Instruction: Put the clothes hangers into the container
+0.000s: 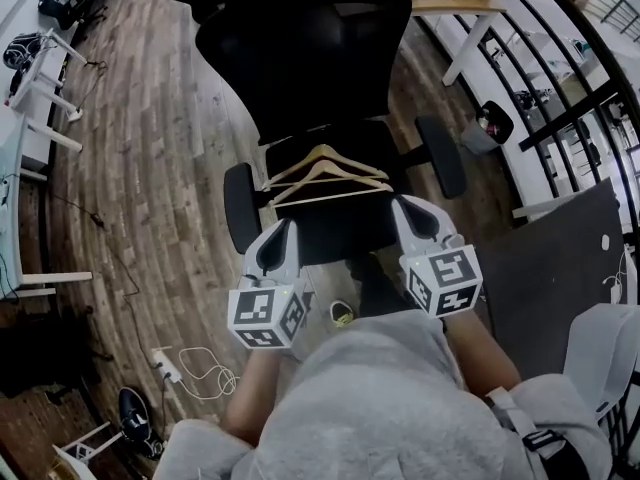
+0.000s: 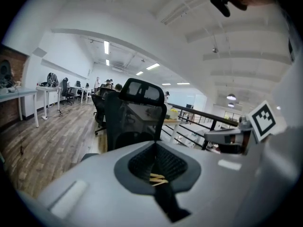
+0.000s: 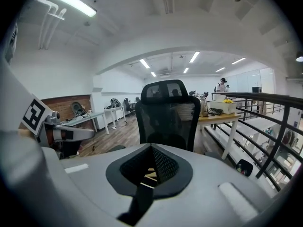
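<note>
Two or three wooden clothes hangers (image 1: 325, 176) lie stacked on the seat (image 1: 335, 233) of a black mesh office chair. My left gripper (image 1: 290, 224) is at the seat's front left corner, jaws shut and empty, a little short of the hangers. My right gripper (image 1: 397, 200) is at the front right, jaws together with nothing held, its tip close beside the hangers' right ends. In the left gripper view the hangers (image 2: 158, 178) show through the hollow of the closed left gripper (image 2: 155, 143). The right gripper view shows the same hangers (image 3: 150, 175) under the right gripper (image 3: 151, 145).
The chair's backrest (image 1: 300, 48) rises behind the hangers, with armrests at the left (image 1: 238, 206) and right (image 1: 440, 155). A wooden desk (image 1: 455, 3) and a black railing (image 1: 570, 88) stand at the right. A power strip with cables (image 1: 170, 366) lies on the wood floor.
</note>
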